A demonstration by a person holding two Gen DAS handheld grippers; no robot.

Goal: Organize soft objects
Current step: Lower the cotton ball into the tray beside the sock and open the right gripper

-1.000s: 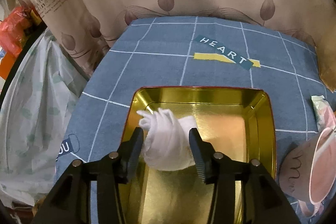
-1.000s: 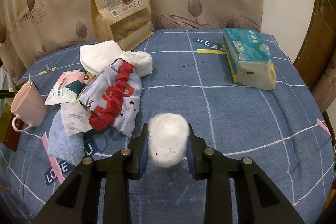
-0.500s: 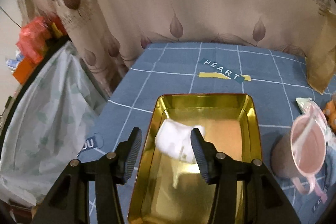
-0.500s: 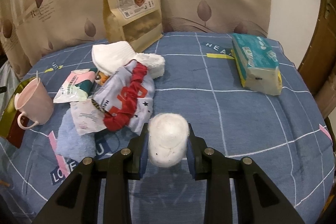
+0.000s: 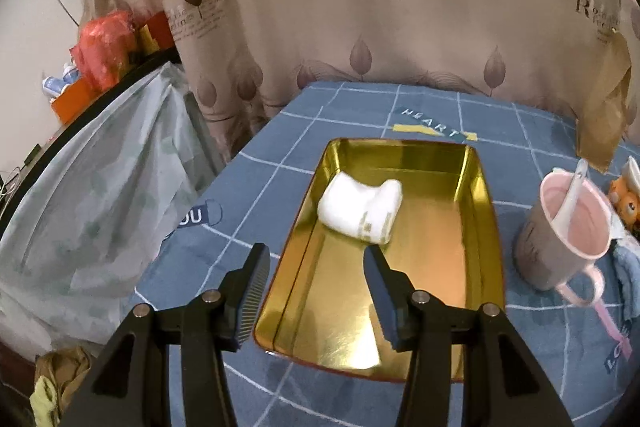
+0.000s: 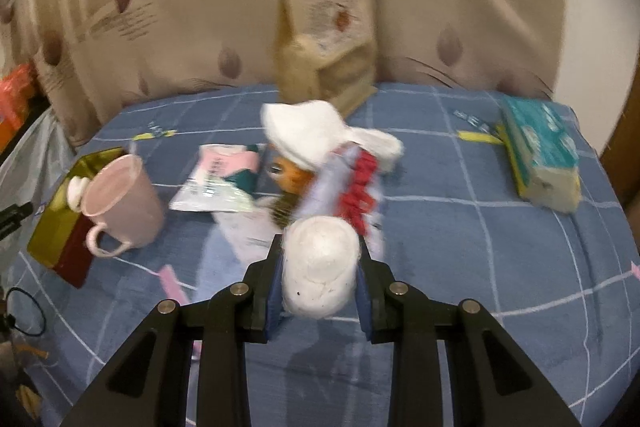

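One white sock [image 5: 361, 209] is seen mid-frame in one gold tray [image 5: 478, 247]. The left gripper [image 5: 316, 261] is spread wide and empty. One white roll [image 6: 319, 271] is clamped by the right gripper [image 6: 320, 281].

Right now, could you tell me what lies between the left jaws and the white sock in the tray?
Only bare gold tray floor separates them from the sock, as the left wrist view shows.

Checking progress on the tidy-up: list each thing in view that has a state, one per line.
left gripper: open, empty
right gripper: shut on white roll
gold tray: holds one white sock
pink mug: upright, spoon inside
snack bag: standing
tissue pack: lying flat
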